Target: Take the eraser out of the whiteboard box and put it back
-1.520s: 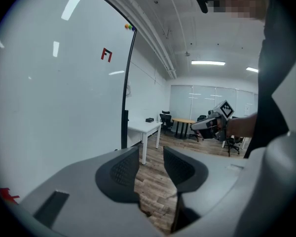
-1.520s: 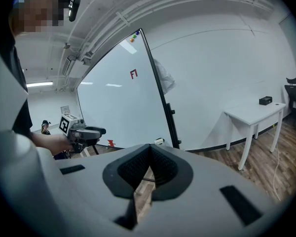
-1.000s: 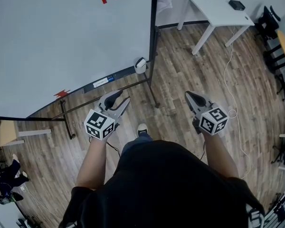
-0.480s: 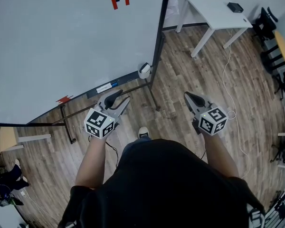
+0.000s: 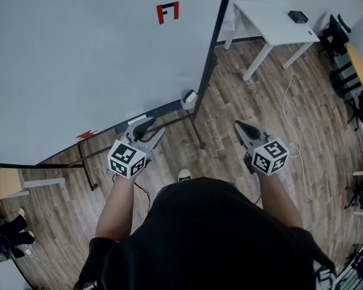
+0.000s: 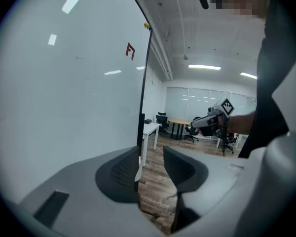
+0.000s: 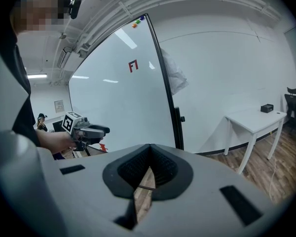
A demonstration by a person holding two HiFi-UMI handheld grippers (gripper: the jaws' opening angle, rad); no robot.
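Compared with one second ago, the head view has shifted: the whiteboard (image 5: 78, 59) fills more of the frame, and its red mark (image 5: 167, 11) and the white box (image 5: 189, 96) now lie lower and further right. Both grippers keep nearly the same places in the frame. The box sits at the lower right corner of the whiteboard, against the dark frame post and above the wooden floor (image 5: 230, 101). The eraser cannot be made out inside the box, so its long axis and direction cannot be determined. The left gripper (image 5: 157, 124) is held near the lower edge of the whiteboard, apart from the box; its jaws stand apart with only floor showing between them. The right gripper (image 5: 238, 125) is held well to the right of the box, its jaws closed together at the tips and holding nothing. The white tabletop (image 5: 269, 23) at upper right carries a small black object (image 5: 298, 17), too small to identify.
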